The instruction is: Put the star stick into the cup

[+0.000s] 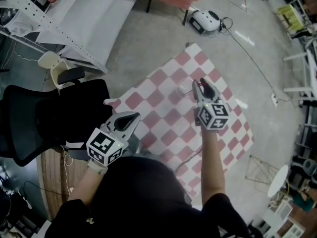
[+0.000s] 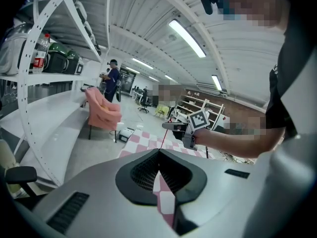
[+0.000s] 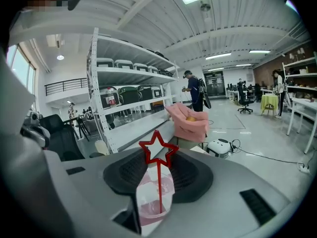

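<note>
Right gripper view, star stick (image 3: 159,182) seemingly clamped in hand-held gripper (image 3: 158,157)

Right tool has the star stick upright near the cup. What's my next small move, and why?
Probably lower the right tool straight down a touch, jaws shut on the star stick. The stick stands upright and its lower end shows against the clear cup, but the views do not settle whether that end is past the rim, so letting go now could drop it outside.
</note>
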Tool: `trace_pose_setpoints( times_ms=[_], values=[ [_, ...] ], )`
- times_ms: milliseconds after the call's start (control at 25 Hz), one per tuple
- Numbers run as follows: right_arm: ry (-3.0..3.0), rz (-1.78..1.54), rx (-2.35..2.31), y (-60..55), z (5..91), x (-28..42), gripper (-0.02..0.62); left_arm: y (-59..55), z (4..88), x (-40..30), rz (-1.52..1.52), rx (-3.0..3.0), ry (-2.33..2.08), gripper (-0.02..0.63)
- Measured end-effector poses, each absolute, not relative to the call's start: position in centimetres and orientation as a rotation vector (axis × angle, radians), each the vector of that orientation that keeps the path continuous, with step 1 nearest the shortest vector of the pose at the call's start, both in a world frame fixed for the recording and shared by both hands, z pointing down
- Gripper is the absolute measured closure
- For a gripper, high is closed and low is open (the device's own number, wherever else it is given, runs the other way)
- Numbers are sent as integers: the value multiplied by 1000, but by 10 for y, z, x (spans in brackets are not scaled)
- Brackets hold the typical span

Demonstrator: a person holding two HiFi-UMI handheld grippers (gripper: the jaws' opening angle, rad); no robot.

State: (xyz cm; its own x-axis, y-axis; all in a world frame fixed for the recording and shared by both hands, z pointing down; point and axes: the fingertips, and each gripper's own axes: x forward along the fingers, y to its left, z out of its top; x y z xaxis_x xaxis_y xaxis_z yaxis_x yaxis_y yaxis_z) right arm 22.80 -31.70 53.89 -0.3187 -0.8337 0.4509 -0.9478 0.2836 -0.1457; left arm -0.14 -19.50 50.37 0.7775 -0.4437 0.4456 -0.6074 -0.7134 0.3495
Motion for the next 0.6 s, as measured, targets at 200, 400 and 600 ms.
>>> trace_pose_setpoints(
  times_ms=[200, 400, 600],
  values=[
    [-2270, 558, 1618, -324, 543, 224, 459, -196, 507, -7, 461, 2472, -798, 565],
    [-2268, 553, 1589, -333, 550, 220, 459, -194, 510, -5, 457, 2464, -782, 565],
    [-2253, 561, 1578, -338, 557, 217, 451, -194, 511, -8, 459, 2460, -782, 565]
  ],
)
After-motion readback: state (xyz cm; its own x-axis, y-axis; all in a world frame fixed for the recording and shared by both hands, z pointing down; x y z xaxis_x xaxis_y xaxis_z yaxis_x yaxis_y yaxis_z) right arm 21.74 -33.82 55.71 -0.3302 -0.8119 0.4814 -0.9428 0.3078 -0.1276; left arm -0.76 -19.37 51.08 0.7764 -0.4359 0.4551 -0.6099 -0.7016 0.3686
